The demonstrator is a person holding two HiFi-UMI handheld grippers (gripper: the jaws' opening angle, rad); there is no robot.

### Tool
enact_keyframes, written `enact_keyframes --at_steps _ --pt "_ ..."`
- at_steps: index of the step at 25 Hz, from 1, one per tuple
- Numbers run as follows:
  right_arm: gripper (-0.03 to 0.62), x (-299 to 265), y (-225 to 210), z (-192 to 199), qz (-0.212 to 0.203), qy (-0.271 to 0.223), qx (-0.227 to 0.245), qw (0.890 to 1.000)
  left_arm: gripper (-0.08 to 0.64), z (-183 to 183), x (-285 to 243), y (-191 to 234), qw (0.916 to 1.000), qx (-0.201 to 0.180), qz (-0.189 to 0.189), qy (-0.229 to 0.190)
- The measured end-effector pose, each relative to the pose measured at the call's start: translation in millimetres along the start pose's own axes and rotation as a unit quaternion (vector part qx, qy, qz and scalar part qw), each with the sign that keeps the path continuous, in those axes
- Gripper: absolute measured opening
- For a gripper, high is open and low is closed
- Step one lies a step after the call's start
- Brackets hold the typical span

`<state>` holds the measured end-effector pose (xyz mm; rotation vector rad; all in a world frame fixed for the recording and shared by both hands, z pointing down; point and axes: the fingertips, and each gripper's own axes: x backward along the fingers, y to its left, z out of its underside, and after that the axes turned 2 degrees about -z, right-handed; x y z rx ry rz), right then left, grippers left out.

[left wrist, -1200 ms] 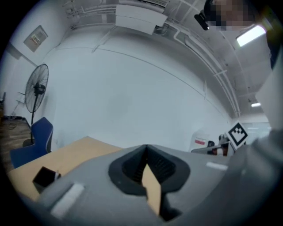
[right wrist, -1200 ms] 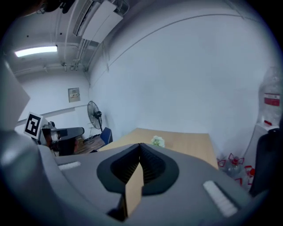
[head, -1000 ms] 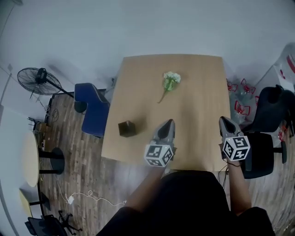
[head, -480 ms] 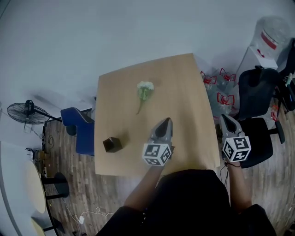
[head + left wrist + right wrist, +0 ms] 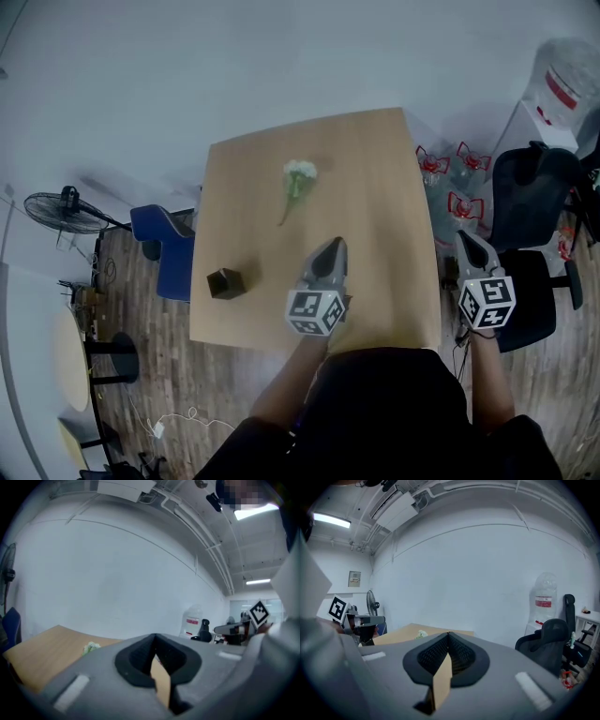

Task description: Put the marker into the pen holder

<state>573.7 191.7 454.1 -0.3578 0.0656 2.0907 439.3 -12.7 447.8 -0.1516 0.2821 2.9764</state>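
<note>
A small dark cube-shaped pen holder [image 5: 225, 282] stands near the left edge of the wooden table [image 5: 375, 187]. A white-flowered sprig [image 5: 297, 178] lies further back on the table and also shows as the sprig [image 5: 90, 647] and the sprig [image 5: 422, 633]. No marker shows in any view. My left gripper [image 5: 332, 247] hovers over the table's near middle, jaws shut and empty [image 5: 153, 638]. My right gripper [image 5: 466, 238] hangs just beyond the table's right edge, shut and empty [image 5: 448, 635].
A blue chair [image 5: 169, 248] stands left of the table, with a floor fan [image 5: 64, 211] beyond it. Black office chairs [image 5: 530, 202] and a water dispenser [image 5: 562, 84] stand to the right. A round table [image 5: 61, 361] is at the far left.
The head camera has swung, so the table sits further left in the picture than a second ago. Both grippers hold about the same pose, shut.
</note>
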Motion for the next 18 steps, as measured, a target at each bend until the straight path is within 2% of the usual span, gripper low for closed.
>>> enact_keyframes --at_steps 10,18 --pt "0.000 1.1 -12.8 5.1 -0.014 -0.004 0.001 1.000 0.002 -1.7 6.6 -10.9 0.9997 -0.013 -0.022 -0.003" --pt "0.000 12.3 -20.2 9.9 -0.015 -0.011 -0.003 1.000 0.002 1.8 12.7 -30.8 0.9997 -0.016 -0.017 -0.002"
